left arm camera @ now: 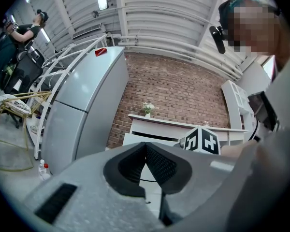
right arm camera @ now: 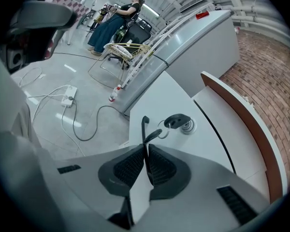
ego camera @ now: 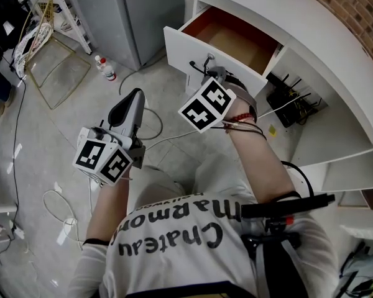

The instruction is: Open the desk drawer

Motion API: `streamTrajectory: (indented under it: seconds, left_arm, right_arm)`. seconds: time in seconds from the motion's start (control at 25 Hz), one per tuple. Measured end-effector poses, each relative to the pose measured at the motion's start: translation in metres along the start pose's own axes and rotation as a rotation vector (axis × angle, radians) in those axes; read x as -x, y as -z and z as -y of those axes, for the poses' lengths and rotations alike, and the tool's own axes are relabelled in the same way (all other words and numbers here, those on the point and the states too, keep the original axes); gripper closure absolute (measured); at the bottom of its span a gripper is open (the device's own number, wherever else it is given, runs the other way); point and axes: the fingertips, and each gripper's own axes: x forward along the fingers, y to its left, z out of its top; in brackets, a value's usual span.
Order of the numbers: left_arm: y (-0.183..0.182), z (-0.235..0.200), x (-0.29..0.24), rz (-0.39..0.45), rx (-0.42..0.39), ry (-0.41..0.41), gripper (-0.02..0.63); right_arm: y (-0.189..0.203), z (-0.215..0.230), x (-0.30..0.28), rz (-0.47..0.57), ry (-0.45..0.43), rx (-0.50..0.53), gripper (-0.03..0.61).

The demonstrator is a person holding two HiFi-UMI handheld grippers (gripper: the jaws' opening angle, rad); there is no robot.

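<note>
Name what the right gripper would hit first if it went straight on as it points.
Most likely the white drawer front, right behind the thin black handle that the right gripper grips.

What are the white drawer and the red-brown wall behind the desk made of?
White drawer: probably painted or laminated wood board, judging by its smooth matte front and brown, wood-coloured inside.
Red-brown wall: brick, rough, with pale mortar lines between the blocks.

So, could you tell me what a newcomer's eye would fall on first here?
The white drawer stands pulled out at top centre of the head view, its reddish-brown inside showing. The right gripper is clamped on its thin black handle, beside a key in the lock.
</note>
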Motion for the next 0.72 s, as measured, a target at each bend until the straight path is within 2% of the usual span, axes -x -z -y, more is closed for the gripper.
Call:
streamTrajectory:
  seconds: [0.2, 0.72]
  left_arm:
    - [0.005, -0.007, -0.001, 0.001, 0.047, -0.025, 0.598]
    - [0.014, -0.015, -0.009, -0.007, 0.049, -0.033, 0.598]
  right_arm:
    - [0.004, -0.004, -0.001, 0.005, 0.016, 0.006, 0.546]
    - [0.011, -0.018, -0.009, 0.006, 0.062, 0.035, 0.546]
